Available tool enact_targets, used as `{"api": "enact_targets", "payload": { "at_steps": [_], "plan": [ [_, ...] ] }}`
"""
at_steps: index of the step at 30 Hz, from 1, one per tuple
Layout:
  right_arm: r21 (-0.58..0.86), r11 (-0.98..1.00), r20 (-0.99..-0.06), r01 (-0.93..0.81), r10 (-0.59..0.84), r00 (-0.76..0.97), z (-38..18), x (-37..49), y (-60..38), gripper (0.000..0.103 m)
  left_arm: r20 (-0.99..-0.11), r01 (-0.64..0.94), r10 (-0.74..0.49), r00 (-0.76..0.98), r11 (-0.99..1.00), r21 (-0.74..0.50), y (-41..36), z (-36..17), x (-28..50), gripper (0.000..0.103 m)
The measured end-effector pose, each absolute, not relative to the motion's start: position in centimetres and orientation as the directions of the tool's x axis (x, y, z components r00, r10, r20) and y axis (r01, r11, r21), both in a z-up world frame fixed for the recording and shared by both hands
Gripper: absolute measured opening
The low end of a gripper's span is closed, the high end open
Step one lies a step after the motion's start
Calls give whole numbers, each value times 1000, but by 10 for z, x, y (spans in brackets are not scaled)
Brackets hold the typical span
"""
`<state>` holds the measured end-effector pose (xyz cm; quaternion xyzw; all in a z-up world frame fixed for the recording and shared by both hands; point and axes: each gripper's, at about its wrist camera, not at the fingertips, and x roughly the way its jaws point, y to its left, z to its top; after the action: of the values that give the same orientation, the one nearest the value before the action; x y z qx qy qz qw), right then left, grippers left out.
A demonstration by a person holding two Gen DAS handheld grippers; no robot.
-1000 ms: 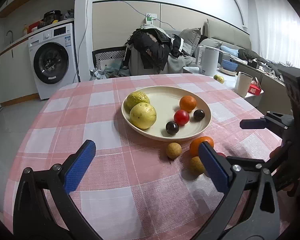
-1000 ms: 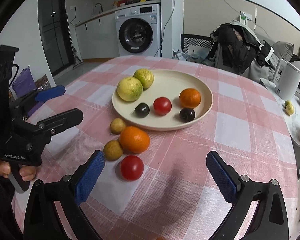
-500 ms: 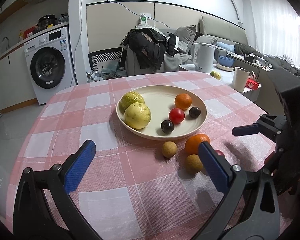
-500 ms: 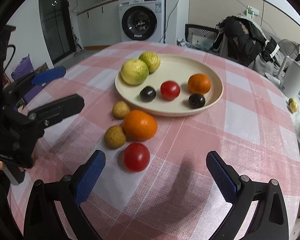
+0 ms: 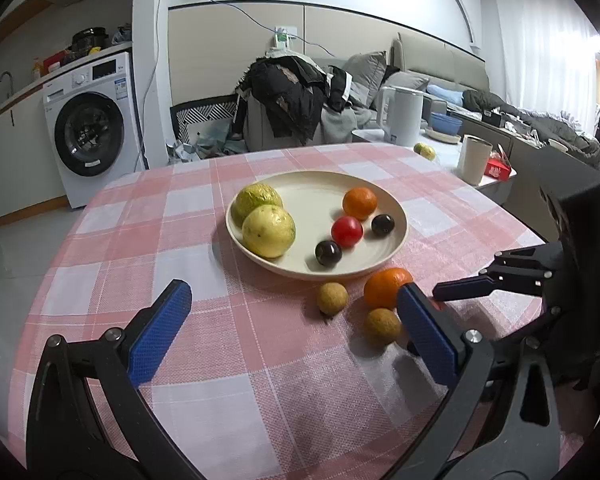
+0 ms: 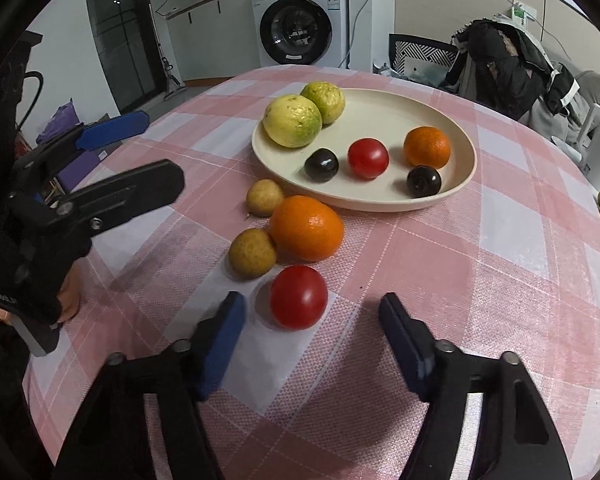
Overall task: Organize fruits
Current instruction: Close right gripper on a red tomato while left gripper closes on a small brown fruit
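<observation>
On the table (image 6: 480, 280): one plate (image 6: 380, 104), two yellow-green guavas (image 6: 292, 120), two oranges (image 6: 306, 227), two red tomatoes (image 6: 298, 297), two dark plums (image 6: 321, 165), two small tan fruits (image 6: 253, 253).

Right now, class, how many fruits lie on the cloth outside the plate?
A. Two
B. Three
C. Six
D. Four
D: outside the plate lie an orange, a tomato and two small tan fruits.
</observation>
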<state>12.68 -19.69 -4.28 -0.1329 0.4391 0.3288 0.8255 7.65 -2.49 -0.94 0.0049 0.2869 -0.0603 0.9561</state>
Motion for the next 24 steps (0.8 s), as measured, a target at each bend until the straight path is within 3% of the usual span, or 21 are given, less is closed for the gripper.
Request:
{"api": "enact_targets", "payload": {
  "at_steps": [2, 7, 13, 21, 24],
  "plan": [
    [70, 750, -810, -658, 428, 401, -42, 127, -197, 53, -576, 137, -127, 808, 990, -26, -26, -12, 78, 102],
    [71, 745, -806, -664, 434, 401, -41, 126, -197, 46, -615, 173, -160, 772, 984, -38, -31, -17, 82, 102],
    [87, 736, -798, -672, 455, 395, -40, 126, -197, 29, -646, 195, -164, 746, 980, -24, -37, -23, 84, 102],
    [105, 749, -757, -654, 487, 436, -22, 127, -210, 29, -707, 218, -166, 688, 976, -17, -48, -33, 92, 101],
    [112, 759, -739, -641, 495, 456, -15, 128, -215, 29, -722, 215, -163, 673, 976, -20, -49, -37, 98, 92]
  ]
}}
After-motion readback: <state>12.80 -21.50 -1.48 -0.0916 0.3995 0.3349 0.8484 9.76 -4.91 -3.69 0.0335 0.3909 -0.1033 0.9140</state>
